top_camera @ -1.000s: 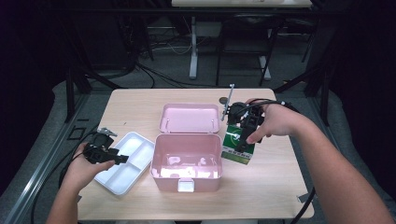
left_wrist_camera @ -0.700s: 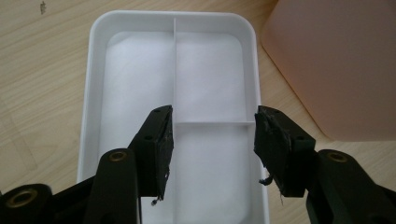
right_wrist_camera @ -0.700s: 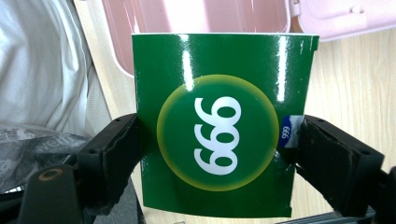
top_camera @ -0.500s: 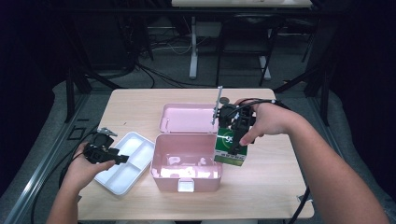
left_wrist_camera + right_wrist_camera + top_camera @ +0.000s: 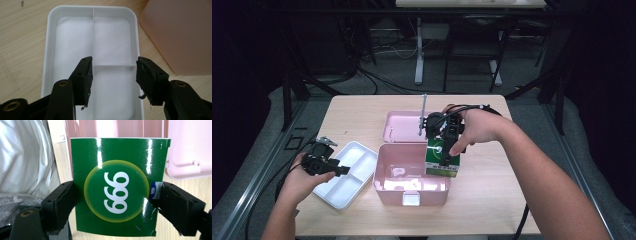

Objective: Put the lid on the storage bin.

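Observation:
A green box [image 5: 442, 159] marked 999 [image 5: 117, 187] hangs over the right rim of the open pink case [image 5: 404, 172], with my right gripper [image 5: 446, 145] shut on its two sides. The case's lid [image 5: 404, 126] lies flat behind it. To the left, a white divided tray [image 5: 347, 172] rests on the table, and my left gripper [image 5: 332, 169] hovers open over it. In the left gripper view the tray [image 5: 75, 37] lies under the gripper [image 5: 113, 77], whose jaws stand apart with nothing between them.
A pale wooden table [image 5: 512, 200] carries everything. The pink case wall [image 5: 180, 35] stands right beside the tray. Something small and white [image 5: 399, 172] lies inside the case. Dark floor, cables and desk legs lie beyond the far edge.
My right gripper has carried the green box leftward from the table beside the case to above the case's right rim. The left gripper has stayed over the tray.

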Demonstrator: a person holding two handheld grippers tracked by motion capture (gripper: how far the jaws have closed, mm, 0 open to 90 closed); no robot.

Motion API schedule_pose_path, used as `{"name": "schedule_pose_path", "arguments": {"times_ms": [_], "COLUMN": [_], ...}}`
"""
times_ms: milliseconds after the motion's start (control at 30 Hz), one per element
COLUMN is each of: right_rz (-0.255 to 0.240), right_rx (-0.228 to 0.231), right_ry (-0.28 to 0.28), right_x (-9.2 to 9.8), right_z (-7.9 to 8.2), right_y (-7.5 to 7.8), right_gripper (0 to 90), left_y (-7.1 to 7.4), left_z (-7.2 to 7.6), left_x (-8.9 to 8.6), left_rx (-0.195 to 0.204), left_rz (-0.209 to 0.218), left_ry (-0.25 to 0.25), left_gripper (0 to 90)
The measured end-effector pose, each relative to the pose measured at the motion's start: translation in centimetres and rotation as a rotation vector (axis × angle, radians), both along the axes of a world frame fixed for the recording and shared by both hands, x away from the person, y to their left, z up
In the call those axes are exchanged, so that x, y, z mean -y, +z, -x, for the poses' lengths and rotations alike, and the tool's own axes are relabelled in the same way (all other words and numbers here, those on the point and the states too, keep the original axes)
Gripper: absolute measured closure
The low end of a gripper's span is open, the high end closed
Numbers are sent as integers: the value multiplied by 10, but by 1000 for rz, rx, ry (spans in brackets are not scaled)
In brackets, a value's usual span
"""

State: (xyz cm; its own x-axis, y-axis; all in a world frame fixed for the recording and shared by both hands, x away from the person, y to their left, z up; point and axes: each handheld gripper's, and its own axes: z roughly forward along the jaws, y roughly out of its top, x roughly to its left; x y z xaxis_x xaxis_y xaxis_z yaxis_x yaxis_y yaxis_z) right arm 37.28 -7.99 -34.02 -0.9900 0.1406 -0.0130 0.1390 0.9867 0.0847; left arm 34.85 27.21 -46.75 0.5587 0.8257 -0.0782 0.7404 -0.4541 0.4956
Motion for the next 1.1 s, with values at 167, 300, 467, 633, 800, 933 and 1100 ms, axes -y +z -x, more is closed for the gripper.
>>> {"name": "schedule_pose_path", "arguments": {"times_ms": [167,300,467,633,800,933,1100], "right_rz": [9,7,27,30,39,23,54], "right_rx": [-3,-4,3,1,11,-3,6], "right_ry": [27,37,52,59,75,72,83], "right_x": [-14,-21,-25,-24,-25,-26,-29], "right_z": [-1,-1,0,-1,-2,-3,-4], "right_y": [-4,-7,-10,-18,-28,-34,-43], "right_gripper": [162,162,162,162,162,162,162], "left_y": [0,0,1,1,0,0,0], "left_z": [0,0,0,0,-1,-1,0], "left_x": [0,0,-1,-1,-1,-1,0], "left_rx": [4,3,5,5,1,0,1], "left_rz": [2,3,5,6,0,3,2], "left_ry": [2,1,2,4,2,2,2], "left_gripper": [474,474,474,474,474,474,474]}}
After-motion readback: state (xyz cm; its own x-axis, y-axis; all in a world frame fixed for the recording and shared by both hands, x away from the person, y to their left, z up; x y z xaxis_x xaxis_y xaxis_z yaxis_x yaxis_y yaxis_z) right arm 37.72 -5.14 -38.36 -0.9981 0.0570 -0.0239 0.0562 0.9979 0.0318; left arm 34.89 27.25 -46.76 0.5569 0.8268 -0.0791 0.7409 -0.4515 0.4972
